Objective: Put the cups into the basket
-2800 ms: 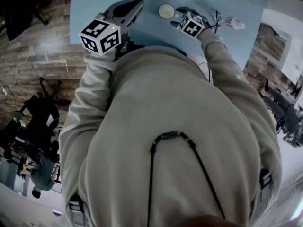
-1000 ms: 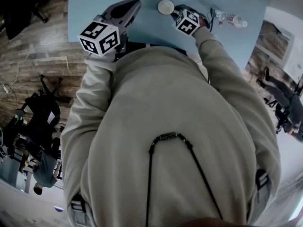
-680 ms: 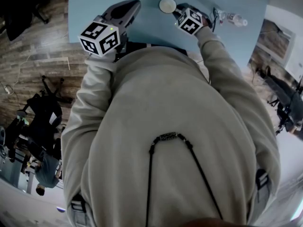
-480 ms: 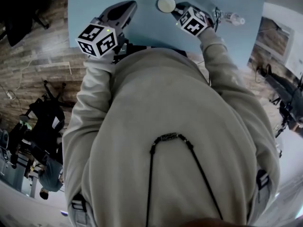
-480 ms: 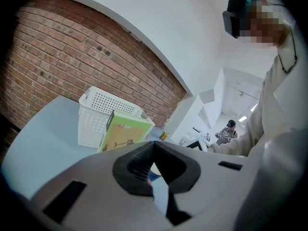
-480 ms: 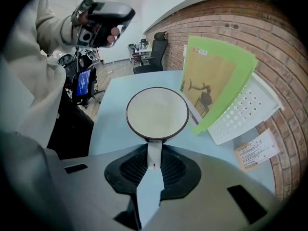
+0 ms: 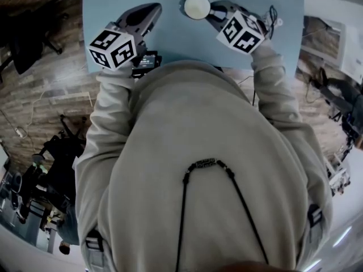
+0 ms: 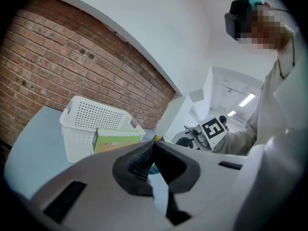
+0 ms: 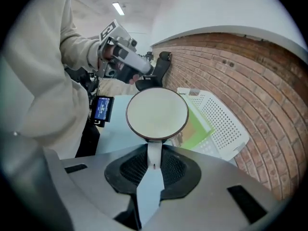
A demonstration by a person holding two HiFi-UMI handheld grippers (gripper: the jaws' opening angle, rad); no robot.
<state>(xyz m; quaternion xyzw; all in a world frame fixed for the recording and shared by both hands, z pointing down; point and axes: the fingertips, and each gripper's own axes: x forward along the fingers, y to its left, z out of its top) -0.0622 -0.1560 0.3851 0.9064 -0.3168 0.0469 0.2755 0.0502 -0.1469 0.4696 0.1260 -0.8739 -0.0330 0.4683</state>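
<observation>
Working over a light blue table top [image 7: 170,38].

At its far side, by the brick wall: white perforated plastic basket [image 9: 219,121], open top up, long side running away along the wall in the right gripper view.

Leaning against the near side of that basket: flat green cardboard box [image 9: 195,127], between claw and basket.

In the claw: round cup with white inside and dark brown rim [image 9: 157,113], mouth up and roughly level, apparently clear of the table.

Key relation: basket ahead and to the right of the cup as seen along the right gripper [image 9: 154,150], past the green box, near but not yet under the cup. Judged to need a carry forward and rightward, over the box and the near rim, before lowering.

Right claw nearly closed, pads clamped on a narrow white part of the cup below the rim; wall or handle, not resolved.

Left gripper [image 8: 151,147] off to the side, tips pressed together, nothing between them; farther from the cup, no part in the carry.
</observation>
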